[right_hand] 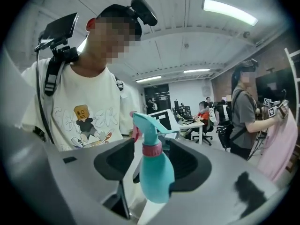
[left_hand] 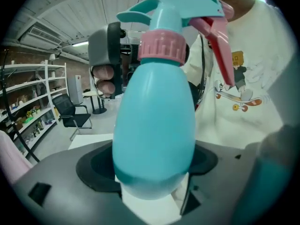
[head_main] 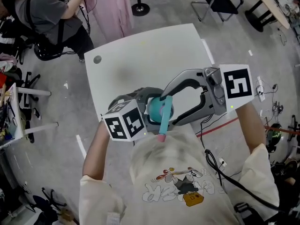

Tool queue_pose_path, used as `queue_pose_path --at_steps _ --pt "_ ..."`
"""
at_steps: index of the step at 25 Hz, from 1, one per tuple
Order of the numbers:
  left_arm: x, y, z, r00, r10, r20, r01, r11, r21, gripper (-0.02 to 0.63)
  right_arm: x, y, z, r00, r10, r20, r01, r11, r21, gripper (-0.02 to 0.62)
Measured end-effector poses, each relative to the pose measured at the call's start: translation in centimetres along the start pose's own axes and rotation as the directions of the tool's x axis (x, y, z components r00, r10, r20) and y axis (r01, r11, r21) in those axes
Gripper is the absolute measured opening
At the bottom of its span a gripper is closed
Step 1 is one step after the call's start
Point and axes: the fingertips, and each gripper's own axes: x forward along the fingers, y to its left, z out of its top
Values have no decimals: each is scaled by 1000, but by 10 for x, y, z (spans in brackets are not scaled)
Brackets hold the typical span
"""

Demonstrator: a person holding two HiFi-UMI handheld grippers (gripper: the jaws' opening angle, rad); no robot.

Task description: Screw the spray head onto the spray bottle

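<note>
Both tools are hanging in the air in front of your chest, above the white bench [head_main: 140, 55]. Your left tool [head_main: 151, 117] is squeezing the round bottom of the blue spray bottle [left_hand: 154, 130] and is holding it up. The spray head [left_hand: 176, 11] is sitting on top of the bottle. Its pink ring [left_hand: 161, 48] is sitting right down on the neck and is looking straight. The pink trigger [left_hand: 220, 46] is pointing toward your shirt. Your right tool [head_main: 172, 108] is standing wide, with the bottle between its jaws, and its pads are not pressing on anything. So the big part of the job is looking done: the head is on, and no gap is showing under the ring. I am not able to tell whether the ring is tight. I am guessing that what is left is one more small twist to make sure, and then setting the bottle down on the bench.
</note>
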Motion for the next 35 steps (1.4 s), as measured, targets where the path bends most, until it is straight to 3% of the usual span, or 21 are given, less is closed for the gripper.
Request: queue_pose_path --at_steps 8,11,13,21,28,32,35 --pt "-7 -18 -15 992 -120 -34 122 990 65 408 26 5 -5 987 164 -7 -164 986 -16 224" --pt "-8 -20 -14 989 -144 -33 146 986 83 408 30 4 -3 984 176 -1 -176 984 -33 157" --pt "-9 -22 -13 988 -153 -16 154 985 82 408 30 4 0 985 170 22 -169 985 -37 146" --pt "-13 -20 1 983 -167 81 164 986 39 408 23 -3 12 972 112 208 -111 994 -17 132" --pt "-19 -16 -5 984 -154 86 155 988 -6 408 24 -13 13 950 33 311 -40 999 14 132" --pt "-9 7 -5 997 -63 54 69 991 -114 408 6 -27 5 956 -74 283 60 997 57 132" --pt "-19 25 -20 999 40 25 -33 978 -206 408 12 -50 2 952 -173 254 159 984 75 132"
